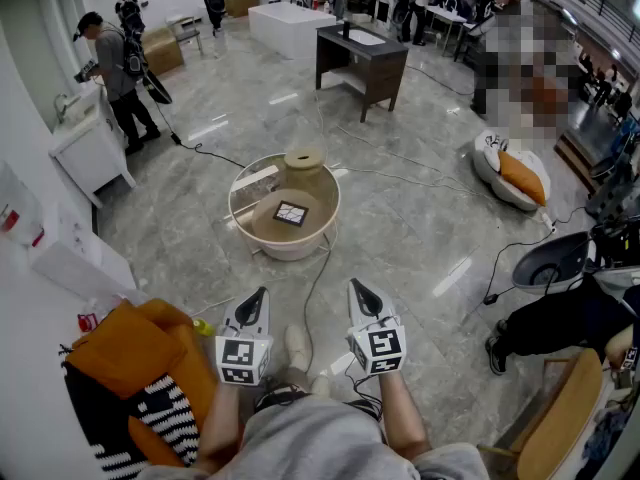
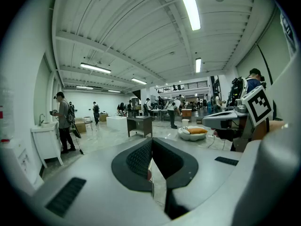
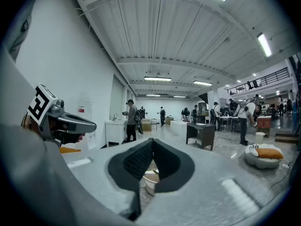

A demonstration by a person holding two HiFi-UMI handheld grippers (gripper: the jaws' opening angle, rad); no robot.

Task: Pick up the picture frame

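Both tools sit low in the head view, side by side above my knees. Left gripper (image 1: 258, 303): jaws pressed together, nothing between them. Right gripper (image 1: 362, 298): jaws likewise closed and empty. Ahead of both tips, well apart from them across bare grey floor, stands a round white basin (image 1: 290, 251). The picture frame (image 1: 291, 213) lies flat on a tan round board (image 1: 265, 225) inside that basin, roughly centred between my two grippers. A tan jar (image 1: 304, 168) stands just behind the frame.
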